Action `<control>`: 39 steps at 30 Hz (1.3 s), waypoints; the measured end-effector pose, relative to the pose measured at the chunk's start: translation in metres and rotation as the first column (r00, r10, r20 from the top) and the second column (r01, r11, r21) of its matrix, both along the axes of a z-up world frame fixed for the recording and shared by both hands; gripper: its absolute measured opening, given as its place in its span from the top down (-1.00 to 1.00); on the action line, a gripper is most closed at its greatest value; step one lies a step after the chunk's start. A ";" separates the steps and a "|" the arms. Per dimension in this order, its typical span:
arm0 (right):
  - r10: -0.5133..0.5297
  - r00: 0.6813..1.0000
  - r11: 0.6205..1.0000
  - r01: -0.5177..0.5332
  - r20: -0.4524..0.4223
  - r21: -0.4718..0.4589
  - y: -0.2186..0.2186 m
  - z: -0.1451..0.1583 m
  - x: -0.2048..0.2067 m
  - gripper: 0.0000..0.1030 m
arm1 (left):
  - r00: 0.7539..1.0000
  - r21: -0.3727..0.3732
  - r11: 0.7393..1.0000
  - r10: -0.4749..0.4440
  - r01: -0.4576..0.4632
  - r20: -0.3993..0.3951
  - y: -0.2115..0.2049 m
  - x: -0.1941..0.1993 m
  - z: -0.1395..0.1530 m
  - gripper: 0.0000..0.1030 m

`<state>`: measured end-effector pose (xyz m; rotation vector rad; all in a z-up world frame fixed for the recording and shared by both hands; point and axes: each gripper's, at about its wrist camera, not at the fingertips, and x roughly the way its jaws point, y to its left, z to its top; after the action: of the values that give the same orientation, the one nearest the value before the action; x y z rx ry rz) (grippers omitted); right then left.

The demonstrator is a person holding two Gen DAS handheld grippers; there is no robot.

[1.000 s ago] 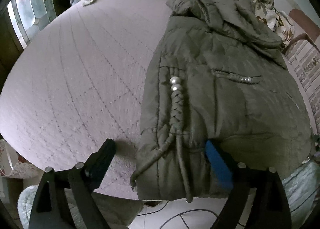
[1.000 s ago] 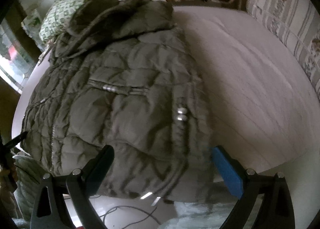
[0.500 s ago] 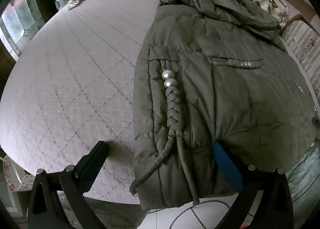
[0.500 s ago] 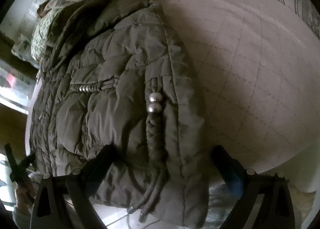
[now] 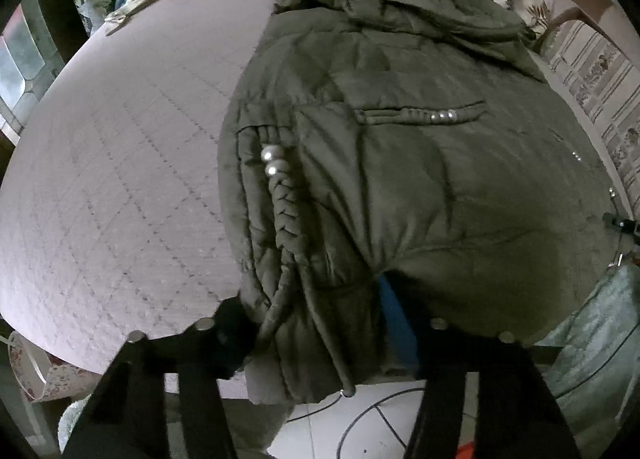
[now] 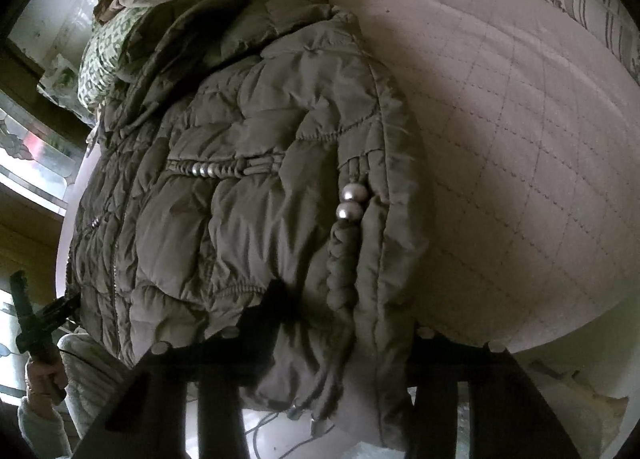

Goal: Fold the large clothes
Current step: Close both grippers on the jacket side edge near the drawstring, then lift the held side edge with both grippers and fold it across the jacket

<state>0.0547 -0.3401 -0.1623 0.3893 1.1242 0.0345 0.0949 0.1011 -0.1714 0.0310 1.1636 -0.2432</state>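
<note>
Green puffy jacket [image 5: 400,163] hangs off the bed [image 5: 120,179] edge — left claw [image 5: 316,311] and right claw [image 6: 340,323] pinch its hem — bare bed beside.

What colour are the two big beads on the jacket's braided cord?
Silvery, pearl-like beads on the olive jacket; clearest in the right wrist view.

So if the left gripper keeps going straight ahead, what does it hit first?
The jacket. The left gripper already has the hem bunched between its fingers, so pushing on only drives deeper into the padded fabric, along the braided cord. How thick the layers are there is unclear.
</note>
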 end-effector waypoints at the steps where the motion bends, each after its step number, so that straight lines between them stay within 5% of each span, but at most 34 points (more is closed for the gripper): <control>1: -0.001 1.000 1.000 0.001 0.002 -0.003 0.001 0.000 0.000 0.09 | 1.000 -0.002 1.000 -0.005 0.005 0.003 -0.002 0.000 0.001 0.05; 6: 0.001 1.000 1.000 -0.001 0.013 -0.008 -0.002 0.002 -0.007 0.11 | 0.999 0.036 0.999 -0.013 0.012 0.038 -0.017 -0.007 0.003 0.36; 12: 0.017 0.999 0.999 -0.015 0.041 -0.043 0.001 0.012 -0.011 0.40 | 0.995 0.079 0.997 -0.016 0.008 0.098 -0.029 -0.021 0.014 0.58; 19: 0.031 0.995 0.999 -0.028 0.093 -0.032 -0.002 0.030 -0.018 0.56 | 0.991 0.047 0.999 -0.010 0.004 0.131 -0.030 -0.028 0.032 0.64; 39: 0.079 0.978 0.996 -0.069 0.193 -0.055 0.002 0.075 -0.016 0.61 | 0.977 -0.002 1.000 -0.008 0.008 0.214 -0.008 -0.034 0.086 0.64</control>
<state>0.0390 -0.3384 -0.0873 0.2943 0.9432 0.1092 0.0606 0.0927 -0.0852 0.0576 0.9491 -0.2427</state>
